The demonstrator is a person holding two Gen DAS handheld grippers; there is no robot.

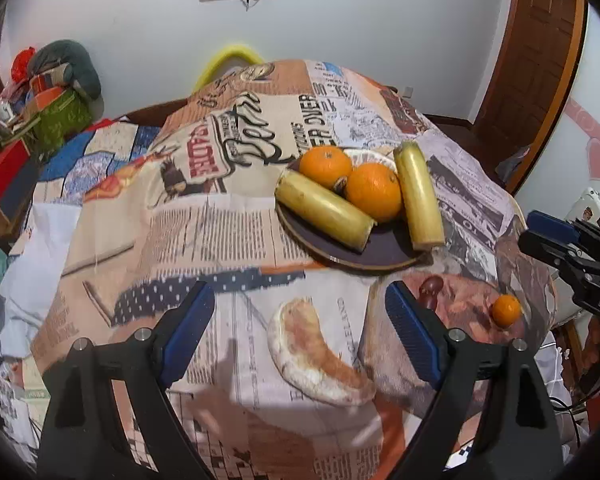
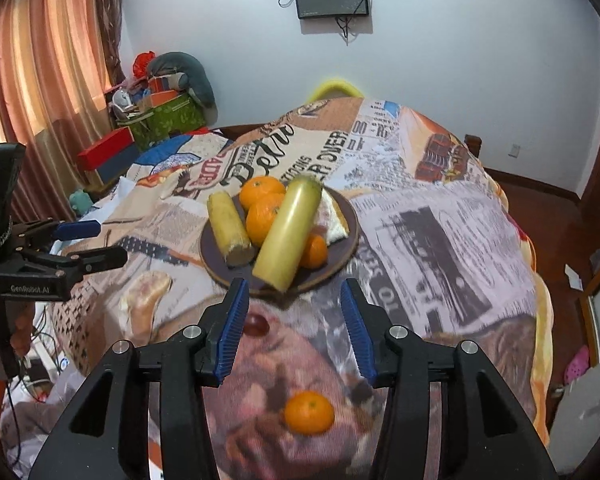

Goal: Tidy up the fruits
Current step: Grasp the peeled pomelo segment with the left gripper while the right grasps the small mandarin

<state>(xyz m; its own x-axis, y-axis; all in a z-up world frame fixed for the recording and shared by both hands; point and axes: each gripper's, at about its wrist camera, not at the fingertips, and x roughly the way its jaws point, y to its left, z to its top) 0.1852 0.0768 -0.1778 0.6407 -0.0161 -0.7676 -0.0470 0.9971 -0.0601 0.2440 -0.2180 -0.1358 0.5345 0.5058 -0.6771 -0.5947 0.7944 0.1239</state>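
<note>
A dark round plate (image 1: 384, 246) (image 2: 350, 216) on the printed tablecloth holds two yellow-green stalk pieces (image 1: 324, 210) (image 2: 288, 236), oranges (image 1: 374, 192) (image 2: 264, 216) and a white wedge (image 2: 332, 216). A small loose orange (image 1: 507, 311) (image 2: 309, 412) lies on the cloth in front of the plate. A dark red grape-like fruit (image 2: 257, 324) (image 1: 431, 286) lies near it. My left gripper (image 1: 300, 320) is open and empty, above the cloth left of the plate. My right gripper (image 2: 294, 320) is open and empty, above the loose orange; it also shows in the left wrist view (image 1: 548, 236).
The tablecloth (image 1: 220, 216) carries printed pictures of bread and text. Boxes and a green bag (image 1: 60, 116) are stacked at the back left. A curtain (image 2: 40, 60) hangs at left. A wooden door (image 1: 536, 52) is at right. The table edge drops off to the right (image 2: 540, 300).
</note>
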